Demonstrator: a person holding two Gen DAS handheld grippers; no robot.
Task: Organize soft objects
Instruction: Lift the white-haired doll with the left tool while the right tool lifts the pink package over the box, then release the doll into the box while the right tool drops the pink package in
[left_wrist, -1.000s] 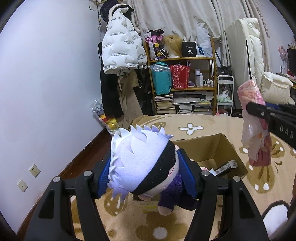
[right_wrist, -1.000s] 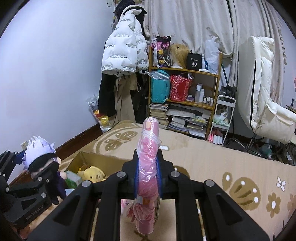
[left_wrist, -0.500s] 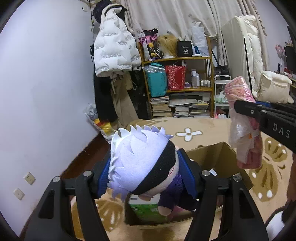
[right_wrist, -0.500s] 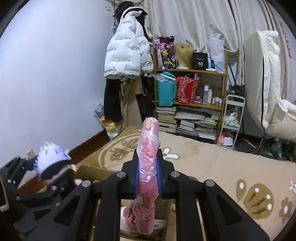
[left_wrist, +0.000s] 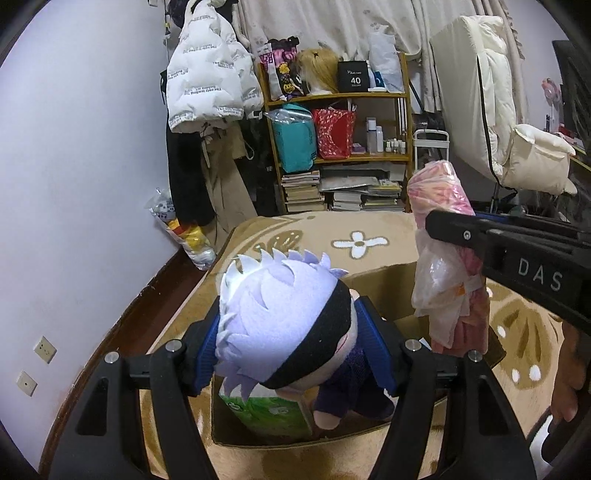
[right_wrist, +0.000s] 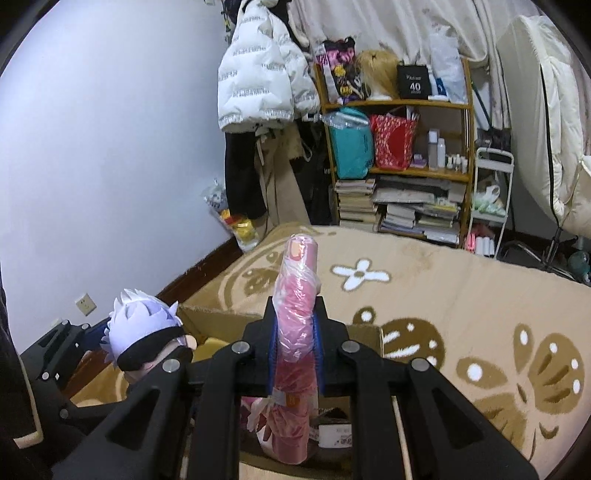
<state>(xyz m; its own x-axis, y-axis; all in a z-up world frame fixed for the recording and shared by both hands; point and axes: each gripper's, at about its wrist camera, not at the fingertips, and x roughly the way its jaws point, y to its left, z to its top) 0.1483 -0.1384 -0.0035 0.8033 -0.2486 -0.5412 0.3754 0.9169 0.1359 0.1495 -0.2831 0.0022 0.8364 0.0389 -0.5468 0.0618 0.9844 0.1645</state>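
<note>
My left gripper (left_wrist: 295, 343) is shut on a plush doll (left_wrist: 284, 325) with spiky white hair, a black blindfold and dark purple clothes. It hangs over the open cardboard box (left_wrist: 399, 280) on the carpet. The doll also shows at the left in the right wrist view (right_wrist: 144, 339). My right gripper (right_wrist: 295, 354) is shut on a pink soft roll wrapped in clear plastic (right_wrist: 295, 314), held upright over the same box (right_wrist: 221, 317). In the left wrist view the roll (left_wrist: 443, 258) hangs just right of the doll.
Inside the box are a green-and-white pack (left_wrist: 266, 410) and a yellow plush (right_wrist: 210, 343). The box stands on a beige flower-patterned carpet (right_wrist: 461, 295). A cluttered wooden shelf (left_wrist: 340, 147), a hanging white puffer jacket (left_wrist: 207, 77) and a white chair (left_wrist: 498, 110) stand behind.
Both grippers have moved forward and left with their loads, from beside the box to above it. The pink roll has come closer to the doll.
</note>
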